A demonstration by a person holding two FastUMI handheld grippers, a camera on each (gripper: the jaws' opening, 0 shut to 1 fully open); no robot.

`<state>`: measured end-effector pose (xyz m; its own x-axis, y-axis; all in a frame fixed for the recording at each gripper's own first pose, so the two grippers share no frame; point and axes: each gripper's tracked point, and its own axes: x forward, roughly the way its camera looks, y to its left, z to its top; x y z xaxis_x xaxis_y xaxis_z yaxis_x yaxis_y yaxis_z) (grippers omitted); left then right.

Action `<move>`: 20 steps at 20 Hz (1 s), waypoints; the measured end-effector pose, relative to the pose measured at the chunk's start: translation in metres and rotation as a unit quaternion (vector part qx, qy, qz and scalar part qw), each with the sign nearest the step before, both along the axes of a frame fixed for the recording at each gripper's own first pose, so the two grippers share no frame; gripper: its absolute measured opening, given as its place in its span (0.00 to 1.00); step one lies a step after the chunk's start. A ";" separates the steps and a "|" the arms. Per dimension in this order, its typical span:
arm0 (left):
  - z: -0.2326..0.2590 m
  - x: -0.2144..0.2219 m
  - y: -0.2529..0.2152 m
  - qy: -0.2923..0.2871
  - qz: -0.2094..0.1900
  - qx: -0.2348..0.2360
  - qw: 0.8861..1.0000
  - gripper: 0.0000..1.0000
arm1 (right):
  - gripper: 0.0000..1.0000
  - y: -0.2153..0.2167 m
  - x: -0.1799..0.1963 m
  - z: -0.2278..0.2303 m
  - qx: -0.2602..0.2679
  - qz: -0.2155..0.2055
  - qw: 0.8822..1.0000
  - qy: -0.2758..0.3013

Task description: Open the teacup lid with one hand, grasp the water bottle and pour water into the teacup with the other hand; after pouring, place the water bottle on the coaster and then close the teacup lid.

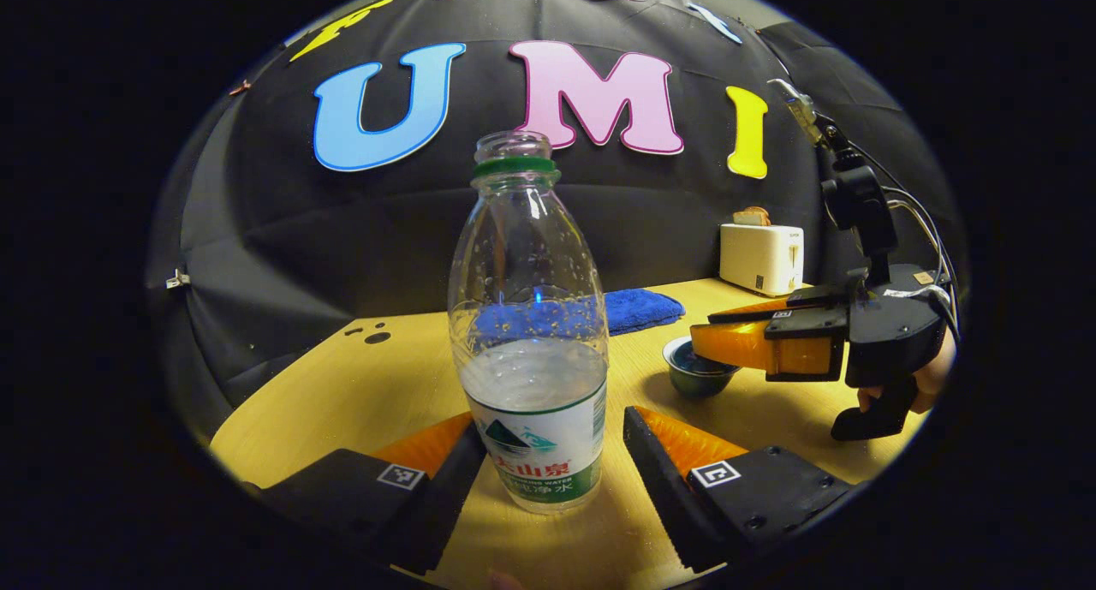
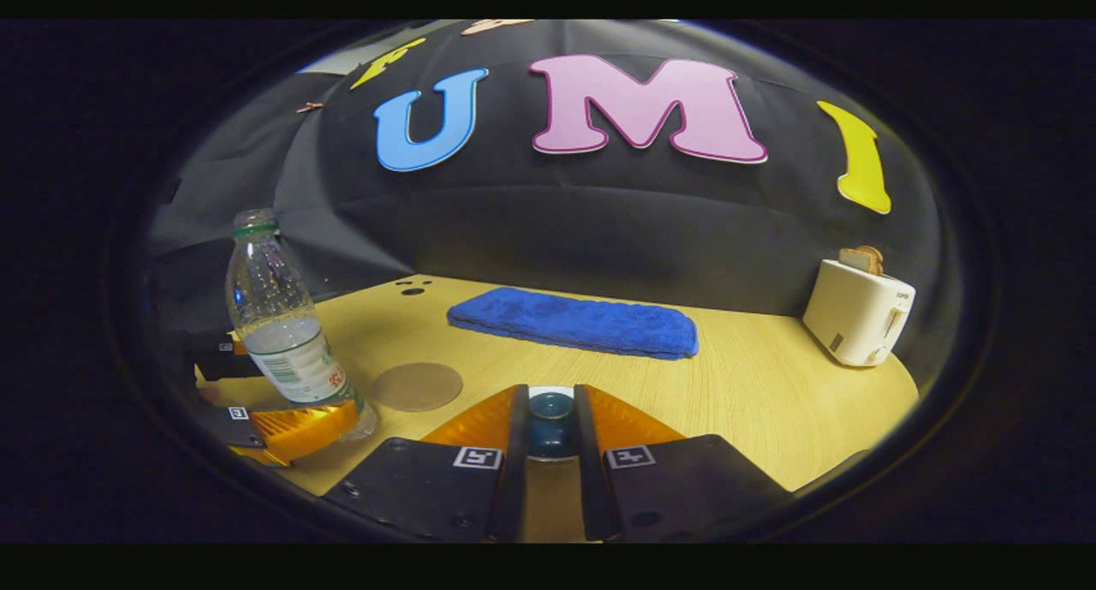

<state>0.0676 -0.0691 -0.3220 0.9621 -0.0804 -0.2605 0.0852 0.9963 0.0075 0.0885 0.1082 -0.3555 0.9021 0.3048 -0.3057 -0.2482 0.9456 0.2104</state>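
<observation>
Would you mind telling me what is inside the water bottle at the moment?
The water bottle holds clear water up to just above its label, with droplets on the empty upper walls; its cap is off. The label hides the lower part, so the contents there cannot be seen.

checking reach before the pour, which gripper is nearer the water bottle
Left. The left gripper has its fingers on either side of the water bottle, jaws open around its lower part. The right gripper is off to the side, closed on the teacup lid.
</observation>
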 end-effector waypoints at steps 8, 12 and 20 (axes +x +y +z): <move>0.000 -0.003 0.001 0.000 0.003 -0.004 1.000 0.97 | 0.24 -0.002 0.002 0.008 0.031 -0.010 0.999 0.007; -0.002 -0.001 0.000 0.004 0.001 0.002 1.000 0.97 | 0.29 -0.015 0.001 0.014 0.020 -0.022 1.000 0.000; 0.010 0.004 0.026 0.013 0.028 0.101 0.994 0.75 | 0.35 -0.072 -0.015 0.040 0.003 -0.067 0.997 -0.034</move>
